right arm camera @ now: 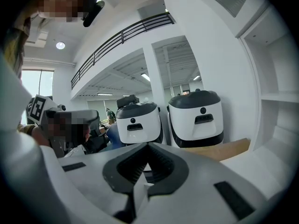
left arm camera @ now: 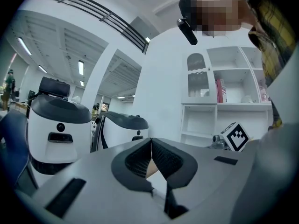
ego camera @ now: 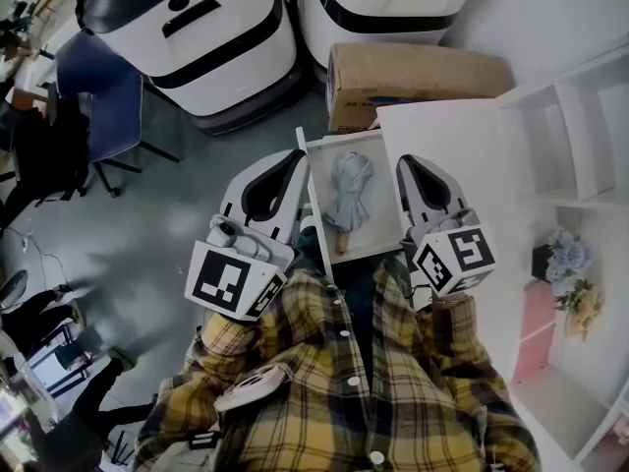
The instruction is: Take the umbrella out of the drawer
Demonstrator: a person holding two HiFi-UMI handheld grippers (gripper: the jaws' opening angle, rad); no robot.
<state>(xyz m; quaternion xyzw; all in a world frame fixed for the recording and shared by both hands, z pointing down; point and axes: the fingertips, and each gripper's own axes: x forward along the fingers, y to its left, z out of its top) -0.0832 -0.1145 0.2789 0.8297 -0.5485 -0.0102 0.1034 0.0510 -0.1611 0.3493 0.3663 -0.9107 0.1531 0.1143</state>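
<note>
Only the head view looks down into the open drawer (ego camera: 381,226). The umbrella (ego camera: 348,200) lies folded inside it, with its brown handle end nearest the person. Neither tool touches it.

The left tool (ego camera: 295,157) is held out past the drawer's left edge, over the grey floor. The right tool (ego camera: 405,163) is held out past the drawer's right edge, over the white surface (ego camera: 462,146). Both point away from the person's checked shirt (ego camera: 393,382).

The left gripper view shows the left tool (left arm camera: 151,141) with its tips pressed together and nothing held. It also shows the white shelf (left arm camera: 224,92) and the right tool's marker cube (left arm camera: 237,136).

The right gripper view shows the right tool (right arm camera: 147,146) closed and empty too. Past it stand two big white machines (right arm camera: 140,122) and a cardboard box (right arm camera: 224,148).

The umbrella is uncovered from above. The drawer floor is bare on its right side. The cardboard box sits just past the drawer's far end.
</note>
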